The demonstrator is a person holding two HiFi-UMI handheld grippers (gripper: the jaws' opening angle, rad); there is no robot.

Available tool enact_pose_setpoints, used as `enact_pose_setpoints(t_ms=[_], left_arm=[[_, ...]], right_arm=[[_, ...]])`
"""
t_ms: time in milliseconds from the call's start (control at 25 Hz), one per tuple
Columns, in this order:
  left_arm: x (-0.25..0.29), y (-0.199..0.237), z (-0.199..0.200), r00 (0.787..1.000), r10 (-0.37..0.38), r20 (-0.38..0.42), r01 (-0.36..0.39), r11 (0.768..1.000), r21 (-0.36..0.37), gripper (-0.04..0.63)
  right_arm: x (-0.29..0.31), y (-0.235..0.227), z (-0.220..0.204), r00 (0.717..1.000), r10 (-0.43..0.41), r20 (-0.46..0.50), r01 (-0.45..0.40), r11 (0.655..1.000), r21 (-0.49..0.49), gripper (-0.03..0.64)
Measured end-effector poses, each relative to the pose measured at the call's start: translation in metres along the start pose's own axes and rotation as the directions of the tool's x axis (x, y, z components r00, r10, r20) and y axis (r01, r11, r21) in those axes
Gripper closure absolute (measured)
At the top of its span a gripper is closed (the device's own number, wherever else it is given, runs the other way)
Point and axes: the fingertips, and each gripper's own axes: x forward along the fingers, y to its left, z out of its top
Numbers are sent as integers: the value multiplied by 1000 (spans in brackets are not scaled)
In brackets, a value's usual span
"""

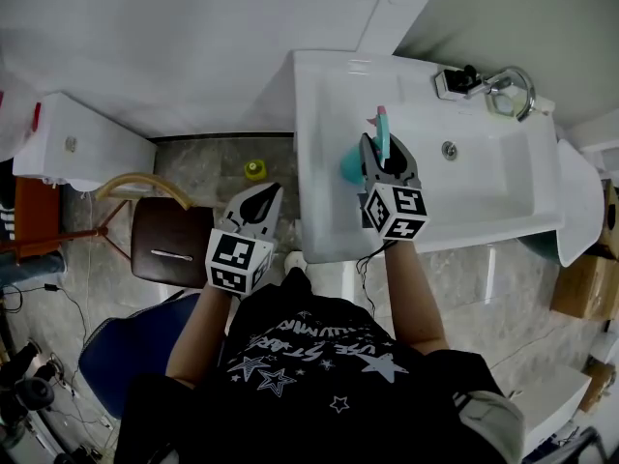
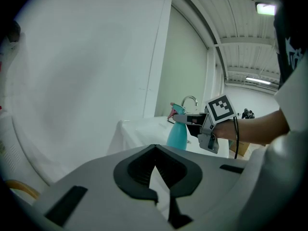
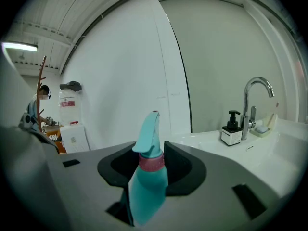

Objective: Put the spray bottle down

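One right gripper (image 1: pixel 382 148) is clenching the teal spray bottle (image 1: pixel 350 165) over the sink ledge (image 1: pixel 319 95), nine o'clock of the drain (image 1: pixel 449 149), where releasing early is risking a topple; the left gripper (image 1: pixel 263 196) is hanging closed, empty.

Right gripper (image 3: pixel 147 186) clamps the teal spray bottle (image 3: pixel 147 177) — faucet (image 3: pixel 252 100) beyond.

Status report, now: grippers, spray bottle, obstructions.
Right gripper shut on spray bottle, upright over sink ledge. Left gripper shut, empty. Nothing in the way.
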Motion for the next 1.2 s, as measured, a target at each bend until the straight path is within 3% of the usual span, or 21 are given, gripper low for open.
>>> enact_pose_setpoints(t_ms=[680,920,1200], left_arm=[[5,-15,-2,1000,-26,-6,26,999,20,580],[-2,-22,2,1000,-18,9,17,999,47,580],[-28,-40,11,999,15,50,-18,999,48,580]], right_arm=[[-7,6,-8,1000,-17,-21,16,999,-30,446],[-11,9,-8,999,-13,-39,10,997,-74,351],[-51,16,-1,1000,12,-22,-14,995,-96,339]])
